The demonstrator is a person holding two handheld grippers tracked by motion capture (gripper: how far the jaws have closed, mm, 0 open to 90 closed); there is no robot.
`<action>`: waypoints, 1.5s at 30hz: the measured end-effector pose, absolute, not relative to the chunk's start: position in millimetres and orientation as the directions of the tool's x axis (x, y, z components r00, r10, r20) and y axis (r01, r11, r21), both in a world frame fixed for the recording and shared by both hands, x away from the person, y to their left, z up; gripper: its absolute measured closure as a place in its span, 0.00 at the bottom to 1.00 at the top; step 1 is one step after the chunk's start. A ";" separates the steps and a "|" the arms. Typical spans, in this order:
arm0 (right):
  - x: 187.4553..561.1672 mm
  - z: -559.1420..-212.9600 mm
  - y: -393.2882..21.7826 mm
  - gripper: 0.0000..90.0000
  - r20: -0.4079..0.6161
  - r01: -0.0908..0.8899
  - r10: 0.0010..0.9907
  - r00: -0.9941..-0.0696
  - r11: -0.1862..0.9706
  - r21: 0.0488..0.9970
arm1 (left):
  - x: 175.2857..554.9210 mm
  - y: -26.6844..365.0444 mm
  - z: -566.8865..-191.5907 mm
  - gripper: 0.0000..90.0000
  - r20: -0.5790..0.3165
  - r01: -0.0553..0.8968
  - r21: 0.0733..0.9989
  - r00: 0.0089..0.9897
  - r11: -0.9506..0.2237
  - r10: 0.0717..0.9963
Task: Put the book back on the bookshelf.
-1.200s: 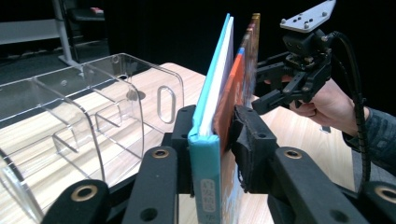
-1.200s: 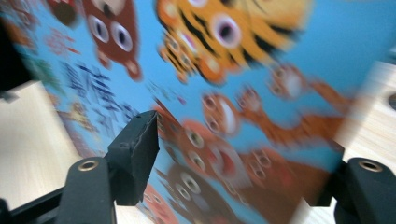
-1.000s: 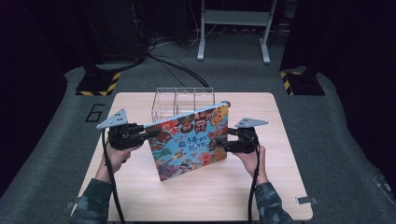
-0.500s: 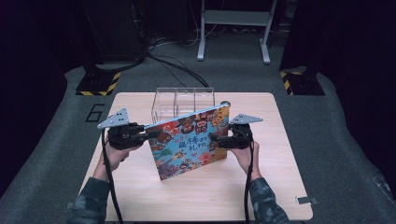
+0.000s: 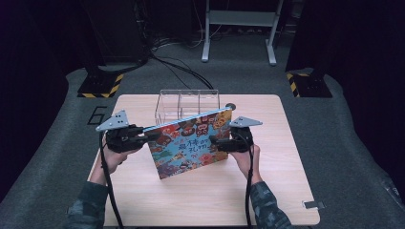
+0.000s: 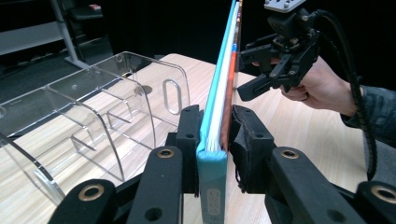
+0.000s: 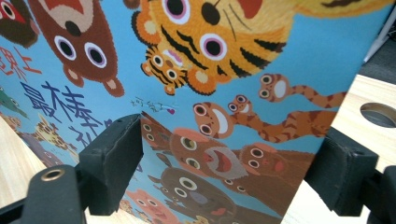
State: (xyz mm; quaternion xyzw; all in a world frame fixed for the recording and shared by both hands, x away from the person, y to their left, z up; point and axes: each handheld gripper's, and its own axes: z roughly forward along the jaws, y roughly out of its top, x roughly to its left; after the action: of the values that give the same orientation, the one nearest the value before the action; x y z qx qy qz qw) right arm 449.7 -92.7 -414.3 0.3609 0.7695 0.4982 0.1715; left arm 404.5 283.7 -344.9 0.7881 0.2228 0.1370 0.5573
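A picture book (image 5: pixel 191 143) with cartoon animals on its cover stands on its lower edge on the table (image 5: pixel 267 191), tilted. My left gripper (image 5: pixel 148 138) is shut on its spine end; in the left gripper view both pads (image 6: pixel 245 135) press the blue spine (image 6: pixel 212 177). My right gripper (image 5: pixel 212 143) sits at the book's right part, facing the cover (image 7: pixel 210 70). Its jaws have just been opening and stand wide, with the pads (image 7: pixel 116 158) off the book. The left gripper view shows it (image 6: pixel 243 70) beside the cover.
A clear acrylic organizer (image 5: pixel 187 102) with several compartments stands just behind the book; it is close by in the left gripper view (image 6: pixel 93 116). A round hole (image 7: pixel 379 114) sits in the tabletop behind the book's right end. Bare wood lies in front of the book.
The right gripper has edged left toward the book and its jaws have spread. The left gripper and the book have stayed put.
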 end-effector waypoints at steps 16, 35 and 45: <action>449.0 -411.8 -94.9 0.21 0.102 0.396 0.725 -0.681 0.248 0.884 | 419.7 249.1 -328.2 0.65 -0.014 0.199 0.909 0.894 -0.367 0.448; 447.8 -410.1 -93.3 0.21 0.104 0.399 0.733 -0.672 0.241 0.885 | 424.8 239.4 -321.4 0.74 -0.003 0.207 0.897 0.886 -0.391 0.463; 447.4 -409.7 -94.5 0.21 0.100 0.397 0.728 -0.678 0.249 0.883 | 426.4 238.7 -320.0 0.84 -0.023 0.224 0.890 0.892 -0.398 0.452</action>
State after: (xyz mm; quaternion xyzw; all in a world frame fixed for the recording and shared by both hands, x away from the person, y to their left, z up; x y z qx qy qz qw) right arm 447.4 -94.5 -409.7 0.3645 0.7721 0.4928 0.1679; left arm 426.4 238.7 -320.0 0.8285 0.2040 0.1115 0.5094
